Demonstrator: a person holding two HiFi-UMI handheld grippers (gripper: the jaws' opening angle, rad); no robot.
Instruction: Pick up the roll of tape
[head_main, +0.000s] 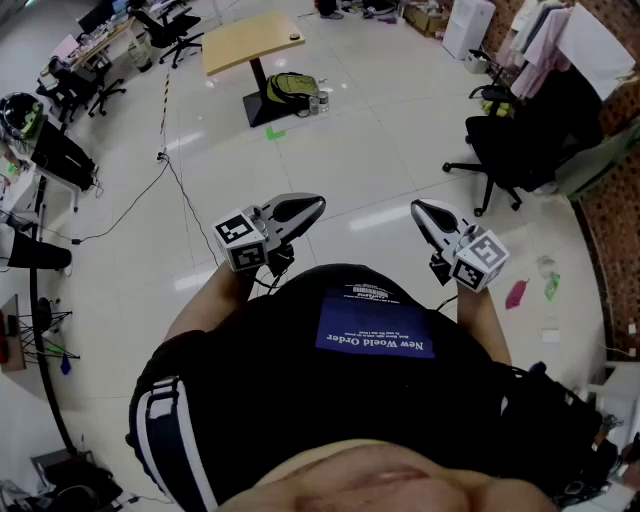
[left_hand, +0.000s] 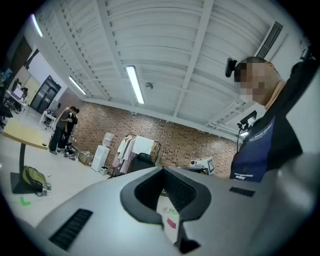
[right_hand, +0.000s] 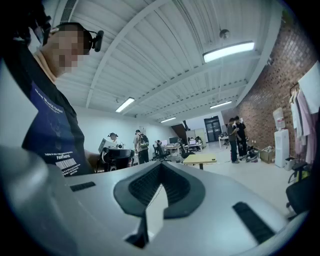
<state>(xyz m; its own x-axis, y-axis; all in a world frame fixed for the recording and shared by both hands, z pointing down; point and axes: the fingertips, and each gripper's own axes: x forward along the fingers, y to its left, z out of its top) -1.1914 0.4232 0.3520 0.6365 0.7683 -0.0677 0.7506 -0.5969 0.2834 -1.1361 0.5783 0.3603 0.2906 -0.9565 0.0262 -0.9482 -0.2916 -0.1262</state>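
No roll of tape shows in any view. In the head view my left gripper (head_main: 318, 205) and my right gripper (head_main: 417, 208) are both held level in front of the person's chest, above bare floor, their tips a short way apart. Each one's jaws meet at the tip with nothing between them. The left gripper view looks past its shut jaws (left_hand: 162, 170) at a brick wall and the person's torso. Over its own shut jaws (right_hand: 160, 165), the right gripper view takes in an open office.
A wooden table (head_main: 250, 40) with a backpack (head_main: 292, 90) at its foot stands ahead. A black office chair (head_main: 510, 150) is at the right, and a cable (head_main: 180, 190) runs over the floor at the left. Clothes rack (left_hand: 132, 150) by the brick wall; people (right_hand: 235, 137) stand far off.
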